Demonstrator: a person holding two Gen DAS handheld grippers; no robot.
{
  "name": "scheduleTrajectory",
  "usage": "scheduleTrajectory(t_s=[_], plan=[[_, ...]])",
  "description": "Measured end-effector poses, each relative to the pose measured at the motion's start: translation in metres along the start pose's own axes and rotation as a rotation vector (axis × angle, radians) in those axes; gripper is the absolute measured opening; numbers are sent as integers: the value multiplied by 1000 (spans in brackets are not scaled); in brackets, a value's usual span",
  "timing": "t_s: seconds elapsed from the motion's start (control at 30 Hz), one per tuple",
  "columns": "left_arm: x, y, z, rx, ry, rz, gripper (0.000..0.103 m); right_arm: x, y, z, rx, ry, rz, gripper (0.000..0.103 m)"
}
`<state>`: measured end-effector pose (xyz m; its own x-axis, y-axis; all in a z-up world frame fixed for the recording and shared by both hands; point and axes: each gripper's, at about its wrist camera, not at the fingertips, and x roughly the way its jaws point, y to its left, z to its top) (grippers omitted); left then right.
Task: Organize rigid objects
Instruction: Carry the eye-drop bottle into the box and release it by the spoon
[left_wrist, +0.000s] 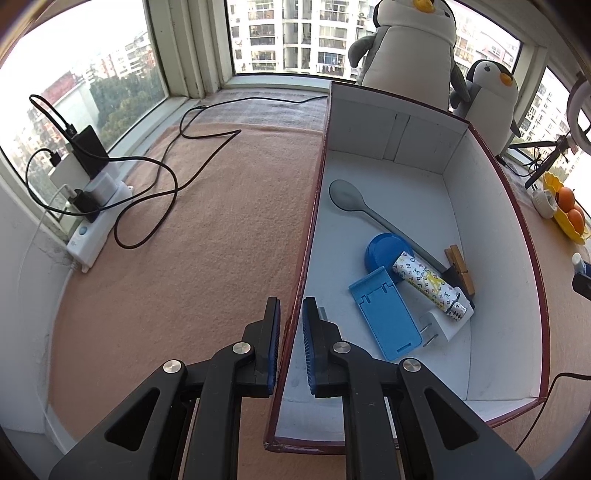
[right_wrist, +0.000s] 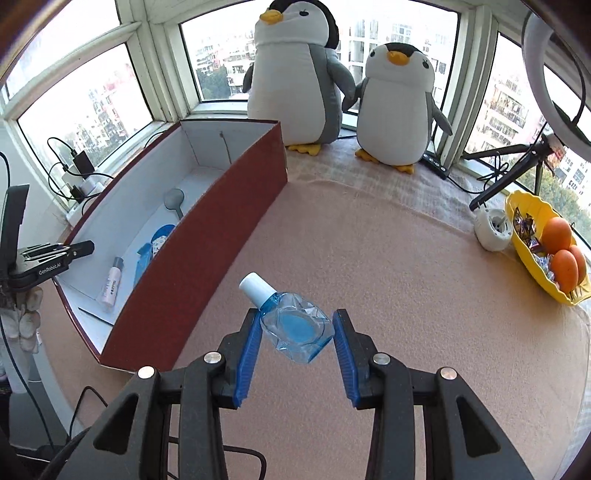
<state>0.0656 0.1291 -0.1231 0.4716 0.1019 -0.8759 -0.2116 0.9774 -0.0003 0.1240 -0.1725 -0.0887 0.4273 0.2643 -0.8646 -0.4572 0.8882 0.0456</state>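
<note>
Windows wrap the far side of the worktop, which is covered in a peach blanket (right_wrist: 369, 280), with 2 plush penguins (right_wrist: 295, 74) at the back edge. At the left edge my left gripper (left_wrist: 291, 332) pinches the near left wall of the box (left_wrist: 480, 206), its jaws nearly shut on the cardboard to steady it. Inside lie a spoon (left_wrist: 345, 197), a blue lid (left_wrist: 384, 251) and a blue phone stand (left_wrist: 388, 321). Right of the box, near the front edge, my right gripper (right_wrist: 297, 332) holds a clear blue bottle (right_wrist: 295, 328) with a white cap, clear of the blanket. The bottle sits tilted between the pads, so I judge the grip marginal. I should keep it firm, clear the red wall and lower the bottle into a bare patch.
</note>
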Motion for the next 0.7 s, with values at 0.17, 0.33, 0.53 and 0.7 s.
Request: scheduleTrajectory(t_s=[0.17, 0.33, 0.53, 0.7], plan=[[-3, -1, 2, 1, -16, 7, 11, -3, 32, 18, -49, -26, 32, 35], [-2, 2, 2, 1, -26, 17, 9, 1, 63, 32, -101, -36, 55, 35], [-1, 1, 1, 5, -31, 13, 7, 11, 90, 43, -151, -25, 67, 35], [-1, 1, 1, 1, -35, 10, 6, 20, 105, 48, -172, -9, 72, 35]])
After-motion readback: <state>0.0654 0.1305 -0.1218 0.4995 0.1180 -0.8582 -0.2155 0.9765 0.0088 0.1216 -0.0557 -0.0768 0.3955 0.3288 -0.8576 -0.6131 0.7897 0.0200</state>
